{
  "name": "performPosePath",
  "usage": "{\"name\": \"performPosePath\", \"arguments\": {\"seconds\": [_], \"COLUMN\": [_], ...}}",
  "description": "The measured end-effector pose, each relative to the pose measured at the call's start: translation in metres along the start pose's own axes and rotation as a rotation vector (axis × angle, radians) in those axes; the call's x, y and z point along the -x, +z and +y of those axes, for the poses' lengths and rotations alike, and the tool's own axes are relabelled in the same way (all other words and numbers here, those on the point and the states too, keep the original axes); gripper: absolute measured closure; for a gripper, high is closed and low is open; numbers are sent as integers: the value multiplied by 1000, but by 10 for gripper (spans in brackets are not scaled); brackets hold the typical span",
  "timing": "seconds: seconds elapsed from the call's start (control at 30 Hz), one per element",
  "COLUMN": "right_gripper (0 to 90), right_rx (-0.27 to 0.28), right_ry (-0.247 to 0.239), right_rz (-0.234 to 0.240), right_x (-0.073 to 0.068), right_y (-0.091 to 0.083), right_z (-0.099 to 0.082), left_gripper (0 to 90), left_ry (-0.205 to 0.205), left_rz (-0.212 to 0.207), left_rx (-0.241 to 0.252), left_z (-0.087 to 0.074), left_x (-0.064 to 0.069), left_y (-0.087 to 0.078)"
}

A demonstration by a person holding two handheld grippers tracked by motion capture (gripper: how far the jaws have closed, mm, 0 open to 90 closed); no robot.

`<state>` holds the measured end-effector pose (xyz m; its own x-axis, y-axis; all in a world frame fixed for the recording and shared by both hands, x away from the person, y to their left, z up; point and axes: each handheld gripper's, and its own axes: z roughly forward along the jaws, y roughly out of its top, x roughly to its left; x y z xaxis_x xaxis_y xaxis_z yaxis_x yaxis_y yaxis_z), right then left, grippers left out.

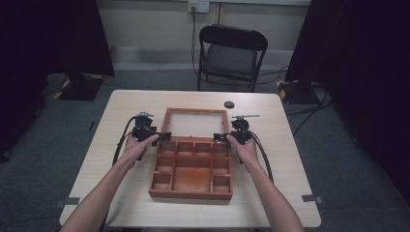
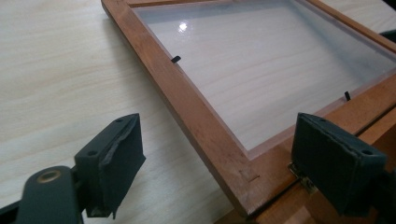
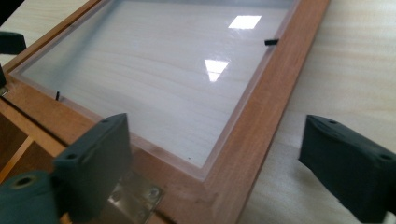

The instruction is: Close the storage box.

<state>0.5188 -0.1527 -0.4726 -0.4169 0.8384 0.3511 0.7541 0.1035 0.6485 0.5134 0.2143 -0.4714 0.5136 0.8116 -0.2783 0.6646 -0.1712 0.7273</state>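
A brown wooden box with several compartments lies mid-table. Its glass-paned lid is folded back flat on the tabletop. My left gripper sits at the box's left hinge corner and my right gripper at the right one. In the left gripper view my left gripper is open, its pads standing clear on either side of the lid's frame near a brass hinge. In the right gripper view my right gripper is open too, straddling the frame's other corner beside a hinge.
The light wooden table carries a small black round object behind the lid. A black folding chair stands beyond the far edge. Dark curtains hang at both sides of the room.
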Motion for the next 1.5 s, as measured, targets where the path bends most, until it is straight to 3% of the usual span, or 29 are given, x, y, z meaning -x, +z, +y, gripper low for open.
{"name": "performPosePath", "arguments": {"seconds": [0.13, 0.17, 0.47, 0.77, 0.83, 0.87, 1.0, 1.03, 1.1, 1.2, 1.23, 1.3, 1.5], "right_gripper": [57, 58, 65, 64, 64, 65, 84, 147, 153, 158, 230, 238, 292], "right_rx": [-14, -17, -5, -1, 9, 36, 46, 69, 81, 85, 102, 111, 146], "right_ry": [28, 38, 47, 41, 26, -15, -37, -22, -17, -13, 8, 9, 26], "right_rz": [30, 55, 119, 108, 104, 91, 77, 73, 75, 81, 62, 63, 58], "right_x": [3, 3, 0, -1, -2, -3, -5, -3, -2, -1, 0, 1, 1], "right_y": [3, 6, 15, 14, 14, 13, 11, 8, 7, 8, 7, 6, 4], "right_z": [1, 1, -1, -1, -2, -2, -1, -1, -2, -2, -3, -3, -4], "left_gripper": [132, 120, 116, 89, 89, 89, 89, 90, 94, 152, 152, 147, 175], "left_ry": [-9, -11, -51, -74, -82, -82, -62, -53, -56, -49, -43, -20, -32], "left_rz": [-6, -7, -57, -74, -80, -87, -82, -80, -88, -133, -134, -127, -147], "left_rx": [-6, -13, -30, -39, -40, -40, -38, -37, -37, -32, -36, -31, -25], "left_z": [1, 2, 2, 1, 2, 3, 4, 4, 4, 4, 5, 5, 5], "left_x": [-1, -1, -8, -11, -10, -10, -9, -8, -9, -5, -3, -2, -3], "left_y": [3, 3, 6, 8, 9, 10, 9, 9, 9, 11, 12, 13, 13]}}
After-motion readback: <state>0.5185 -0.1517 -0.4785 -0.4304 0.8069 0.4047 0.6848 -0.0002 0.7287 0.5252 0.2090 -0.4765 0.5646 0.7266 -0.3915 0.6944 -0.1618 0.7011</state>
